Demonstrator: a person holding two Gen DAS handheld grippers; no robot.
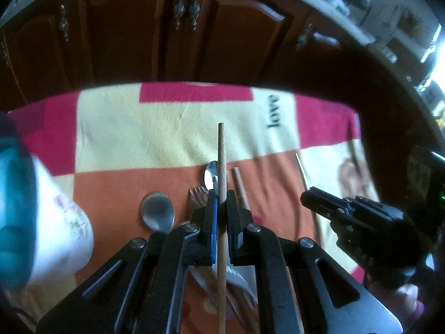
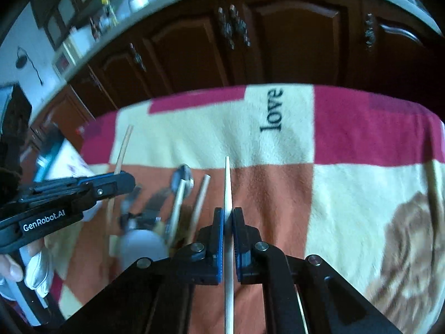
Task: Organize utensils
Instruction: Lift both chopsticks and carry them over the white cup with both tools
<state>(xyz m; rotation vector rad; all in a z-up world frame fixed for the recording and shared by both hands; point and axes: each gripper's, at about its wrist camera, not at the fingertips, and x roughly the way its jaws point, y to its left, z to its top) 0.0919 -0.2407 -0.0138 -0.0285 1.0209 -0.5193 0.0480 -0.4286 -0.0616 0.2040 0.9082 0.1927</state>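
Item 1, brown stick point(image 1: 221, 153): thin wooden rod, clamped between the pads of the left gripper point(image 1: 221, 199) partway along its length, tip pointing toward the word "love" point(image 1: 273, 111) on the blanket point(image 1: 133, 128). Judged light, stiff and slightly grippy; the long free end may swing if the pinch is loose.

Item 2, pale stick point(image 2: 227, 183): tapered, clamped in the right gripper point(image 2: 228, 217), point toward "love". Judged light and smoother than the brown one; best held toward the thicker part.

Item 3, loose utensils, on the orange patch nearer the camera than "love": large spoon point(image 1: 157, 213), small spoon point(image 1: 210, 176), a fork point(image 1: 198, 194) partly hidden, one more stick point(image 1: 239, 186) just beside the left gripper. The metal ones are judged heavier, hard and slippery; grip at the neck of the handle.

Item 4, another stick point(image 2: 435, 192), far right of "love", lying apart.

Surface: soft fleece blanket in cream, pink and orange squares. Thin pieces may sink into the pile, so a pinch from above needs the pads pressed down.

Room: dark wooden cabinets point(image 1: 172, 36) beyond "love", with a cluttered counter point(image 2: 116, 14) above. A white bag or cloth point(image 1: 64, 222) lies far left.
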